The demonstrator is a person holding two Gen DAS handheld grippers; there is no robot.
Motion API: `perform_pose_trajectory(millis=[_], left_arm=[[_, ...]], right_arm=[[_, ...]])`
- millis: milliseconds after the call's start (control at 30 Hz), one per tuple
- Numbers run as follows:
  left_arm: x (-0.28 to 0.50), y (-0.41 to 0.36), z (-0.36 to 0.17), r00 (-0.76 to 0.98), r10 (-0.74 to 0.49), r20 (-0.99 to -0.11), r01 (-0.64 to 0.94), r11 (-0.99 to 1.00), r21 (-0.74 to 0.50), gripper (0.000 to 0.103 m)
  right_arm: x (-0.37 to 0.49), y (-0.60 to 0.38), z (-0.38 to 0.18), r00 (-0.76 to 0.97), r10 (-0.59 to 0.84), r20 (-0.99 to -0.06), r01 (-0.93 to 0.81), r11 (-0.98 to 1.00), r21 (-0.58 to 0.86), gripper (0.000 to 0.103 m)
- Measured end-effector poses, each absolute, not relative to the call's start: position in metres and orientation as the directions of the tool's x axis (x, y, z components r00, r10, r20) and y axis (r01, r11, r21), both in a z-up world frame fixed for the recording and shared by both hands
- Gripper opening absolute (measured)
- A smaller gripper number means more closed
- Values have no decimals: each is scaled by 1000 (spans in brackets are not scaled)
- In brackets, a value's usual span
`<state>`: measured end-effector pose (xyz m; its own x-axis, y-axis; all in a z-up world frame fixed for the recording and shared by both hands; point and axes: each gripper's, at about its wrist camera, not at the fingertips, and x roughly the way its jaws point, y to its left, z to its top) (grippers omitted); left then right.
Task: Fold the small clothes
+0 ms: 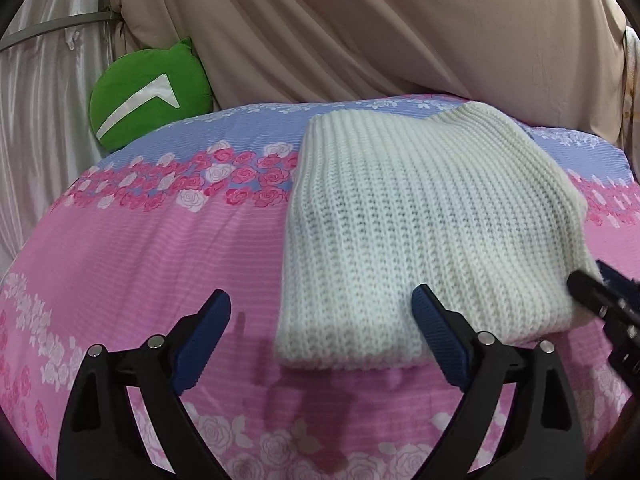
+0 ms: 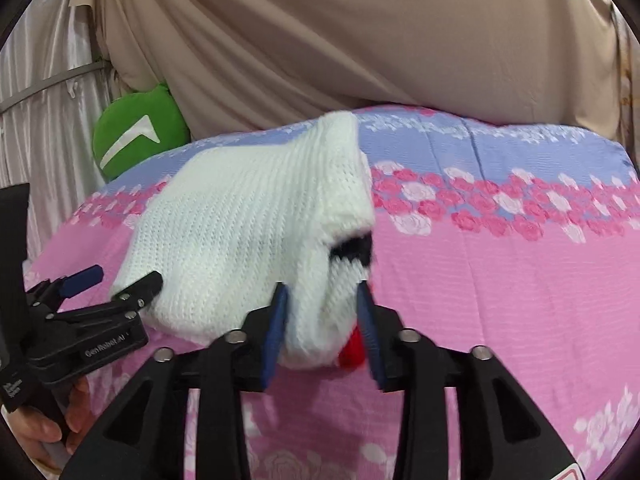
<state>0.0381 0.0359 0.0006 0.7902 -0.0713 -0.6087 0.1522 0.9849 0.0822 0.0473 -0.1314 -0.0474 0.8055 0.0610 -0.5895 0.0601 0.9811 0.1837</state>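
A folded white knit sweater (image 1: 424, 216) lies on the pink and blue rose-print bed cover (image 1: 160, 248). My left gripper (image 1: 320, 308) is open wide at the sweater's near left corner, its right finger (image 1: 436, 332) over the knit and its left finger over bare cover. In the right wrist view the sweater (image 2: 240, 232) shows a black patch and a red patch at its right edge. My right gripper (image 2: 322, 300) is open, with the sweater's near right fold loose between its blue pads. Each gripper shows in the other's view: the left gripper (image 2: 120, 280), the right gripper (image 1: 592, 288).
A green round cushion (image 1: 148, 96) leans at the far left of the bed. Beige draped cloth (image 1: 360, 32) hangs behind, with a silvery curtain (image 1: 40, 120) at the left. A hand (image 2: 60, 420) holds the left gripper's handle. Bare cover spreads right of the sweater (image 2: 500, 288).
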Motion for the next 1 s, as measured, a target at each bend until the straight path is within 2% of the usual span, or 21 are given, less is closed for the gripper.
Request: perform_pose_trajectory(millis=[100, 433, 1000], left_arm=[[30, 38, 2, 801, -58, -596, 130, 988, 79, 96], [15, 30, 0, 800, -3, -600, 98, 987, 127, 98], [3, 22, -1, 807, -6, -590, 109, 984, 139, 98]], right_arm=[[40, -130, -47, 809, 15, -587, 105, 980, 170, 66], [22, -109, -49, 788, -93, -609, 166, 984, 65, 83], [20, -106, -50, 783, -124, -610, 184, 982, 37, 85]])
